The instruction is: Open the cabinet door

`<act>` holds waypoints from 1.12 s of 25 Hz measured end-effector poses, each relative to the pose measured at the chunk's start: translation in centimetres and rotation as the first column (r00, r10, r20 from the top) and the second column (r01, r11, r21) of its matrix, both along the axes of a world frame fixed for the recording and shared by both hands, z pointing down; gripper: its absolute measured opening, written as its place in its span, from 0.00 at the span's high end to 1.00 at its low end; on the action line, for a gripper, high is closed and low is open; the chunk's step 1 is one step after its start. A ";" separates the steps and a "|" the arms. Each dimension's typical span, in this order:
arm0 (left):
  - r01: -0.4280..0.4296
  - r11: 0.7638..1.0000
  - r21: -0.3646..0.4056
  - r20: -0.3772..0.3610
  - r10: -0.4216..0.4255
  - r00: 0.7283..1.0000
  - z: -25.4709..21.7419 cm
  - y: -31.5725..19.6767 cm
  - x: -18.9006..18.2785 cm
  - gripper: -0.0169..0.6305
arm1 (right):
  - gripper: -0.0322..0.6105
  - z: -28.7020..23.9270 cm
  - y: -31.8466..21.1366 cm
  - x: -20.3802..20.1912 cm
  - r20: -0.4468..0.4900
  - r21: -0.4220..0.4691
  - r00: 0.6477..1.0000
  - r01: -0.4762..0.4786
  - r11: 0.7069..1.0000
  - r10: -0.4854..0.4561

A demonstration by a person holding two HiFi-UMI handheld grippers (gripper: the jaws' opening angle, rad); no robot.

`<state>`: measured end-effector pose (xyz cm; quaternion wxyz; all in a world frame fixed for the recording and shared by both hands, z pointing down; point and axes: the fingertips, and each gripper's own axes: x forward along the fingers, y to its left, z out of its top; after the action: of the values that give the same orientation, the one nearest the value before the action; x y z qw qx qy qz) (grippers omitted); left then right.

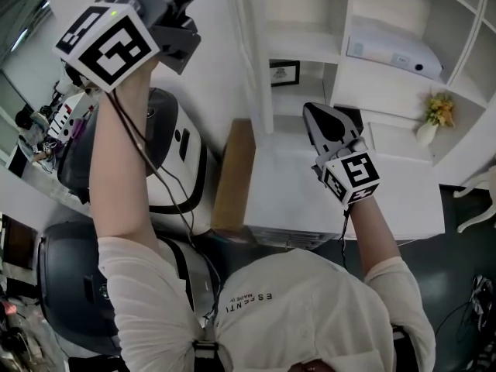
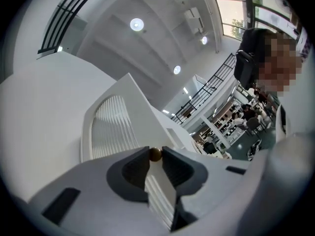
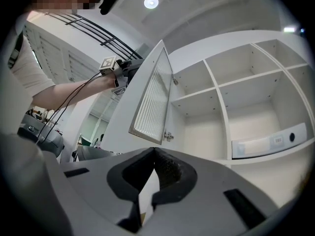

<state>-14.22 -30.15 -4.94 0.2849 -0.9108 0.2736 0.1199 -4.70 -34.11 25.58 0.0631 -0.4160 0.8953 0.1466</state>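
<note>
One small brass knob [image 2: 155,154] decides the coming move, and it sits exactly between the jaws of the left gripper [image 2: 155,150], which pinch it from both sides at their tips. That gripper is held high at the left of the scene, so the task's thing lies straight ahead of it with no gap to close. The right gripper [image 3: 154,150] is lower and further right, well apart from the knob. Its jaws are pressed together on nothing and point up toward the open shelves [image 3: 221,102].

The cabinet door [image 3: 152,95] stands swung out from the cabinet, with its long axis upright. Its hinges [image 3: 168,136] are on the edge next to the shelves, and the knob is on the free edge, away from them. I judge that any further opening has to follow an arc round that hinge line, carrying the free edge leftward and away from the shelves, and that the left hand alone is placed to do it.

The door is white, with a framed ribbed panel [image 2: 110,127] filling most of its face. Behind it the shelves look bare apart from a white box [image 3: 268,142] on a lower right shelf.
</note>
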 end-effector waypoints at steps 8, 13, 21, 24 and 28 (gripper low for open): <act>-0.056 0.998 -0.039 -0.050 0.054 0.997 -0.1 0.7 -5.3 0.84 | 0.93 0.2 1.0 -3.9 -0.011 0.003 1.000 0.023 1.000 -0.023; -0.074 0.997 -0.035 -0.075 0.071 0.995 -0.2 0.9 -8.5 0.84 | 0.93 0.6 1.1 -5.1 -0.012 -0.008 1.000 0.022 1.000 -0.022; -0.085 0.996 -0.021 -0.097 0.082 0.992 0.1 0.2 -10.7 0.84 | 0.93 1.7 0.5 -6.4 -0.030 -0.025 0.999 0.040 0.999 -0.041; -0.081 0.996 -0.029 -0.089 0.079 0.993 0.1 0.1 -10.5 0.84 | 0.93 1.9 0.4 -6.6 -0.025 -0.039 0.999 0.029 0.999 -0.030; -0.033 0.999 -0.029 -0.111 0.030 0.993 0.0 0.3 -10.7 0.84 | 0.93 2.3 0.9 -6.4 -0.028 -0.055 1.000 0.004 0.998 -0.006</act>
<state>-24.88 -29.86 -4.97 0.2535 -0.9112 0.2763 0.1706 -11.11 -33.22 27.86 0.0392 -0.4133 0.9007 0.1278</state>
